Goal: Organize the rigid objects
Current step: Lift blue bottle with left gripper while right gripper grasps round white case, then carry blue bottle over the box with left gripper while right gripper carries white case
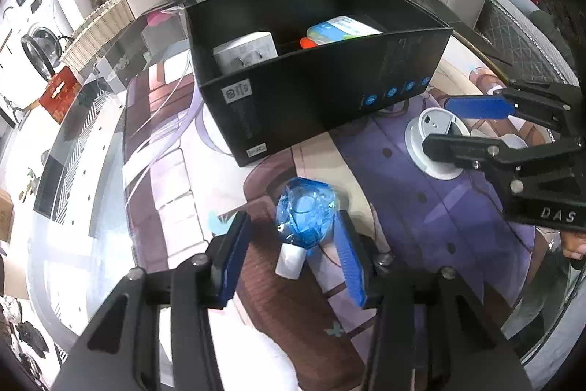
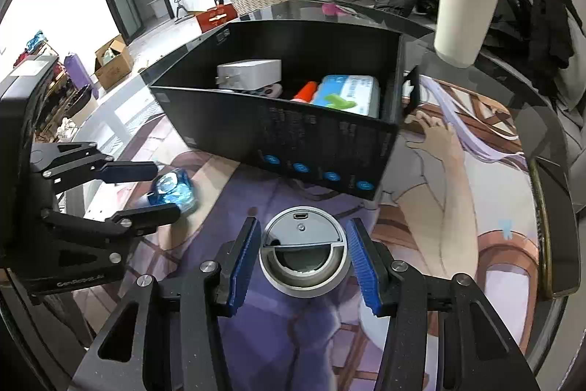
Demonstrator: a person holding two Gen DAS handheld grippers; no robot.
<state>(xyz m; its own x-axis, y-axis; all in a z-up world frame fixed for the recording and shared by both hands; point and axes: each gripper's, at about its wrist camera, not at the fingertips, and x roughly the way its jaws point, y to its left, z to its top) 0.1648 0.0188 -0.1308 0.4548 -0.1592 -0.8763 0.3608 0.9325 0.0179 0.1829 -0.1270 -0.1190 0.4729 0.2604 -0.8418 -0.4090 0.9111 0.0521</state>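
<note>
Left wrist view. Nearest the lens: left gripper (image 1: 293, 244), jaws set at a moderate gap, straddling a blue translucent hand fan (image 1: 306, 213) with a white handle (image 1: 291, 262) pointing back toward the camera. Fan head close against the right-hand pad, possibly touching; clear gap to the left-hand pad; not clamped. Fan lying flat on the printed mat (image 1: 403, 193), just beside the near corner of the black box (image 1: 311, 98). Box open-topped, already holding a white charger (image 1: 249, 52), an orange item (image 1: 307, 43) and a blue-green pack (image 1: 344, 28); judged the collection point, hence the loose items close by. To the right: right gripper (image 1: 447, 123) over a round white device (image 1: 436, 149).

Right wrist view. Nearest the lens: right gripper (image 2: 302, 259), jaws moderately apart, one pad on each side of the round white device (image 2: 302, 251), small gaps both sides, no grip. Device centred between the pads, flat on the mat, just in front of the black box (image 2: 311, 149). Left gripper (image 2: 161, 189) at far left, bracketing the blue fan (image 2: 174, 189). Judged stage: both items framed for closing, lifting into the box not yet done.
</note>
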